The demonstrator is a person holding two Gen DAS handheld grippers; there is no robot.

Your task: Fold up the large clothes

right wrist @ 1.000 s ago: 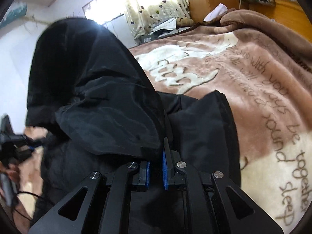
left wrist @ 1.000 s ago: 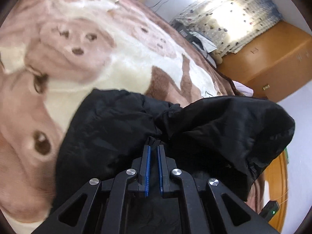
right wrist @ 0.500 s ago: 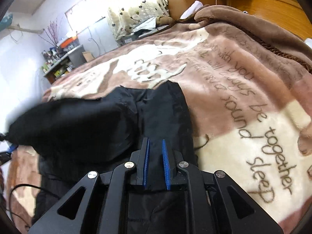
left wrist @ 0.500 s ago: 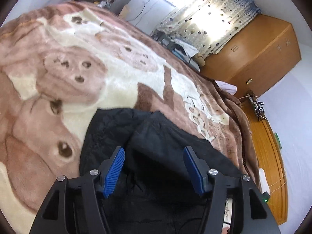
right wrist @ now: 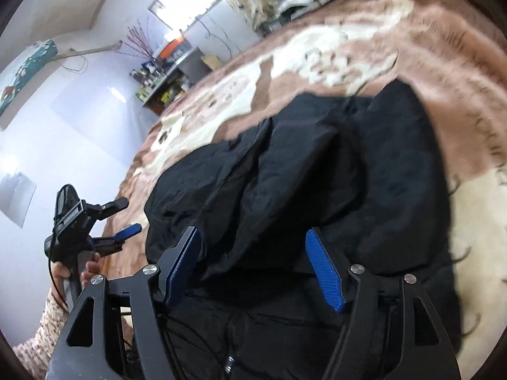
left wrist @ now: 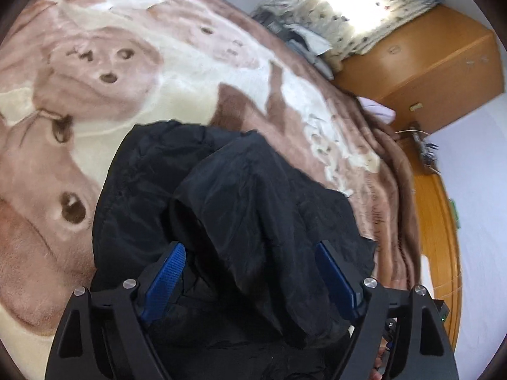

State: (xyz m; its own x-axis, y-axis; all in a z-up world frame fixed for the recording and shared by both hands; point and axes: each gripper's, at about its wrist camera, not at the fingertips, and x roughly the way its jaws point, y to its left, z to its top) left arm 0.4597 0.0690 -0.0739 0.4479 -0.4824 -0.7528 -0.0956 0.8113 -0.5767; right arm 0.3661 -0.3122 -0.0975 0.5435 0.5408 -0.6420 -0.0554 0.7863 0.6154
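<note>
Both tongs, left (left wrist: 250,272) and right (right wrist: 256,264), opening, pinching nothing: folded-over black padded nylon jacket (left wrist: 240,196) released onto brown-and-cream plush bed blanket (left wrist: 133,72) to settle flat.

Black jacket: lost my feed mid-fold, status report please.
Left gripper and right gripper opening, nothing pinched. Black jacket lying folded on the blanket. No obstruction visible.
</note>
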